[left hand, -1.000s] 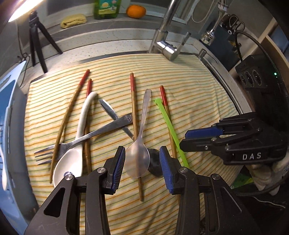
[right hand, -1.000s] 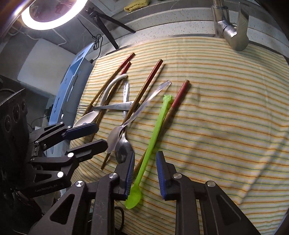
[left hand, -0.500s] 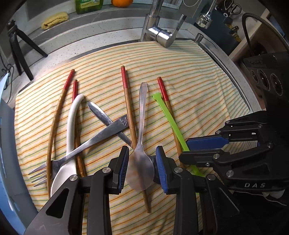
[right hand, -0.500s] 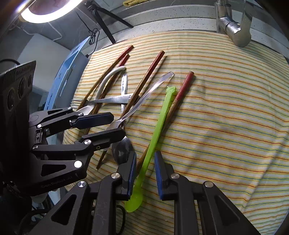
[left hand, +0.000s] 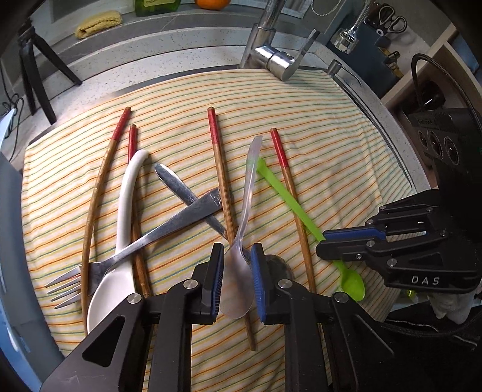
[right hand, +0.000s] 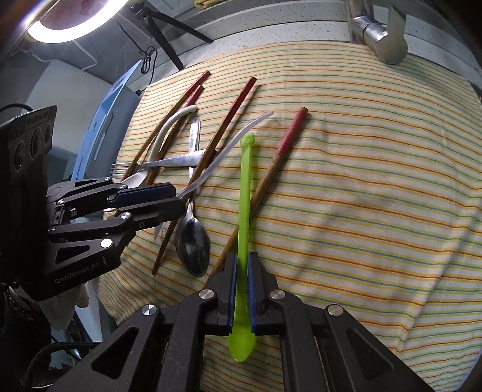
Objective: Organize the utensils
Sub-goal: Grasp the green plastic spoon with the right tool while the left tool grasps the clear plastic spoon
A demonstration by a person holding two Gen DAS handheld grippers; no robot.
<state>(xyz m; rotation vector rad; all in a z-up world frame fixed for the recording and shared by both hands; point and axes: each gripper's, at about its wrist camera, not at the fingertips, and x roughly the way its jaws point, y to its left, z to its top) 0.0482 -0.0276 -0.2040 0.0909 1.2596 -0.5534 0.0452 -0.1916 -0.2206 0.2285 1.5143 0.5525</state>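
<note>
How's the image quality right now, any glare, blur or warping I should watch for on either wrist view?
Left wrist view: sharp, evenly lit; fisheye bows the striped cloth; mild glare on the faucet. Right wrist view: ring light blows out the top-left corner, soft shadows fall across the cloth's right side, and the green spoon stays crisp.

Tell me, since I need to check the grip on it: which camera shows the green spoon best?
The right wrist view: the green spoon runs its whole length there, its neck pinched between the right gripper pads. The left wrist view shows only its handle and bowl, with the gripper hiding the grip.
</note>
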